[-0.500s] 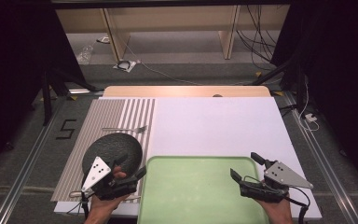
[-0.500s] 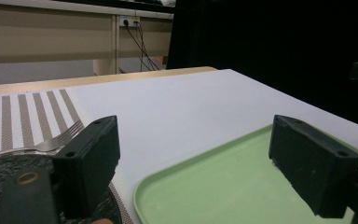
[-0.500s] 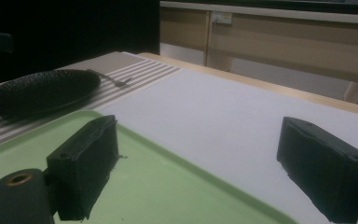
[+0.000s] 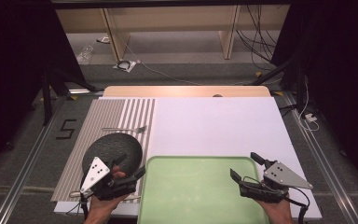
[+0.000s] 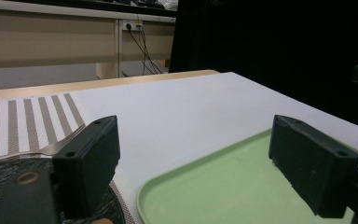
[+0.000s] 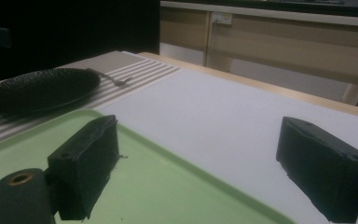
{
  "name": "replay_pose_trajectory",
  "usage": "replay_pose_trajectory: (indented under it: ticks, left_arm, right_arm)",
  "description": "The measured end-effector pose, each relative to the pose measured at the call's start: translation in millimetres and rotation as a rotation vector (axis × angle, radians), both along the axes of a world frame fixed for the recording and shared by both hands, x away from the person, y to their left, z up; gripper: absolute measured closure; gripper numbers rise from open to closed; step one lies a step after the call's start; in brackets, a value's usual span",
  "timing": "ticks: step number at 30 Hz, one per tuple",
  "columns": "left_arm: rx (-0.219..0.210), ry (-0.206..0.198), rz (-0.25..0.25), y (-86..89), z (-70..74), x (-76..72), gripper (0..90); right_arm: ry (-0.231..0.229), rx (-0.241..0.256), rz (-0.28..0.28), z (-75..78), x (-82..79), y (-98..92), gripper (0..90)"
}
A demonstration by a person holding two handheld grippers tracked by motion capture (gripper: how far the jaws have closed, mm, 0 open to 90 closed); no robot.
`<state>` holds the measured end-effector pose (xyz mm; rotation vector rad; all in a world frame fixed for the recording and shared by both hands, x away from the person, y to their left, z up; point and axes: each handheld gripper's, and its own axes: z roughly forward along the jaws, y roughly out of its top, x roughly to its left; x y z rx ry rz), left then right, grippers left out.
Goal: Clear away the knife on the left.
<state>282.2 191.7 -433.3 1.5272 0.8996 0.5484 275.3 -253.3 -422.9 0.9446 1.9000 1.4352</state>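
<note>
My left gripper point(image 4: 129, 167) is spread wide with nothing between its jaws, held low at the near left of the table in my left hand point(image 4: 103, 201), its grey plate tipped up toward the camera; one jaw reaches over the near edge of the black plate point(image 4: 109, 148), the other points at the left rim of the green tray point(image 4: 200, 161) (in the left gripper view the tray's corner lies between my two jaws, and the plate sits under the left one); my right gripper point(image 4: 245, 166) is just as wide and just as empty, held in my right hand point(image 4: 276, 211) at the tray's near right corner, angled inward and up the table, one jaw above the tray's green surface, the other over its right rim; the tray lies bare on the white mat point(image 4: 214, 121), close to me; the plate rests on the striped placemat point(image 4: 116, 116), just beside the tray; a fork point(image 4: 126, 129) lies on the stripes just beyond the plate.
</note>
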Motion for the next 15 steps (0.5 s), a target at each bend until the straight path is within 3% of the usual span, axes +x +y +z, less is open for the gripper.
replay_pose_trajectory:
  ticks: [9, 15]
  left_arm:
    - [0.058, -0.028, 0.012, 6.9, 14.2, -5.7, 17.4]
    - [0.104, -0.019, 0.0, 12.5, 23.4, -5.0, 16.8]
  right_arm:
    - [-0.001, -0.009, 0.005, 0.2, -2.1, 0.2, 14.7]
    - [-0.005, -0.01, 0.006, 1.3, -3.1, 0.4, 14.7]
